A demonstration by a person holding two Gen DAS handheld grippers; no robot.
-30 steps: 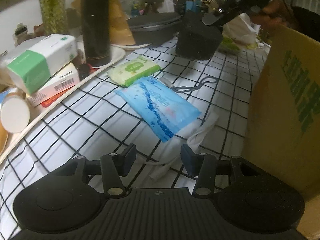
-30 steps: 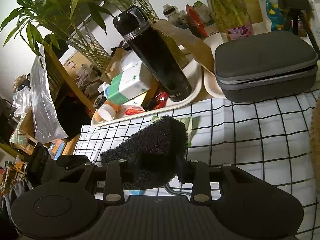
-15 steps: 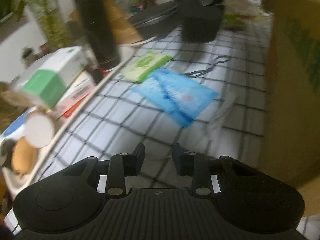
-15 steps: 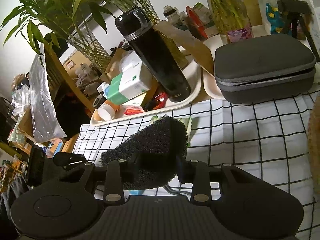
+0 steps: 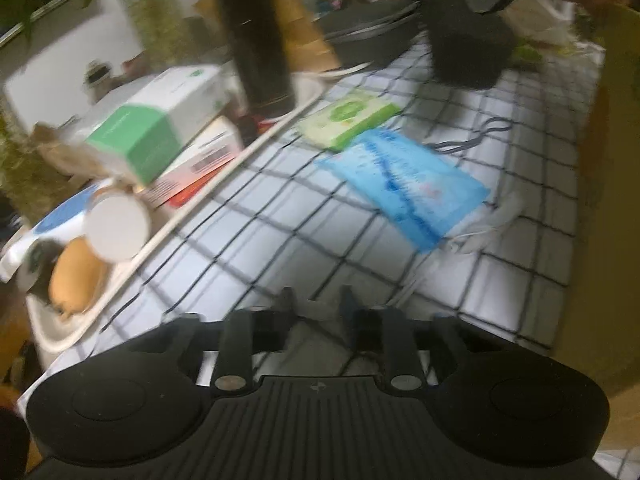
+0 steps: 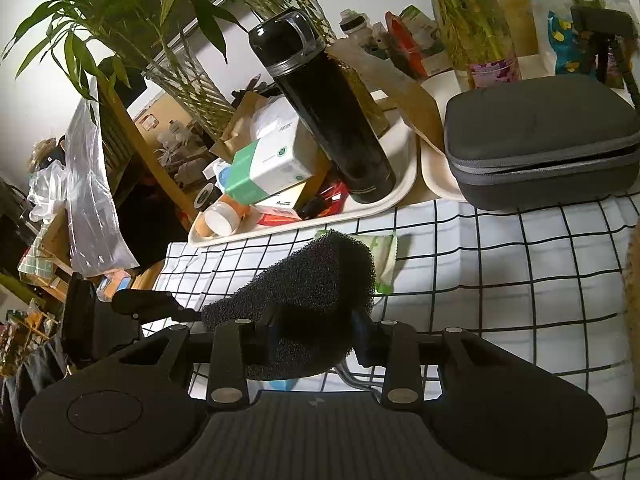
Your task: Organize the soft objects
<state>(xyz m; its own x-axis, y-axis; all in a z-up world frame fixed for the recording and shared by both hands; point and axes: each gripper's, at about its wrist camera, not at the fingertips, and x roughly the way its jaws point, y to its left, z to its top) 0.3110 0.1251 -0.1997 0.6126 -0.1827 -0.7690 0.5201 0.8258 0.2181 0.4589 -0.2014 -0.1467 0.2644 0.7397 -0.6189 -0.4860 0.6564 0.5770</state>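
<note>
My right gripper (image 6: pixel 316 338) is clamped on the black open-cell foam block (image 6: pixel 316 292), pads pressed into its near end, and the rest bulges out far and left above the black-and-white checked tablecloth (image 6: pixel 500 280). It squashes easily under the pads and looks featherlight, so I judge it needs only a gentle squeeze near the middle; take it by a corner and it would likely flop or tear.

My left gripper (image 5: pixel 316 304) hangs low over the cloth, its jaws closing with nothing between them that I can make out; this view is smeared with blur. Out beyond it lies the flat blue plastic wipes pack (image 5: pixel 404 184), and just beyond that the smaller green wipes pack (image 5: pixel 348 118), the two close together or touching. Both look pillowy with slick film, so I would pinch across a short edge, not the flat face, or the pads may skid off. A crumpled white cloth (image 5: pixel 492 224) pokes out from under the blue pack's right side: limp stuff, best bunched in a fold.

To the right stands the tall brown cardboard box (image 5: pixel 600 200), probably where the soft things go. On the left, the white tray (image 6: pixel 404 184) carries a black flask (image 6: pixel 328 108).
</note>
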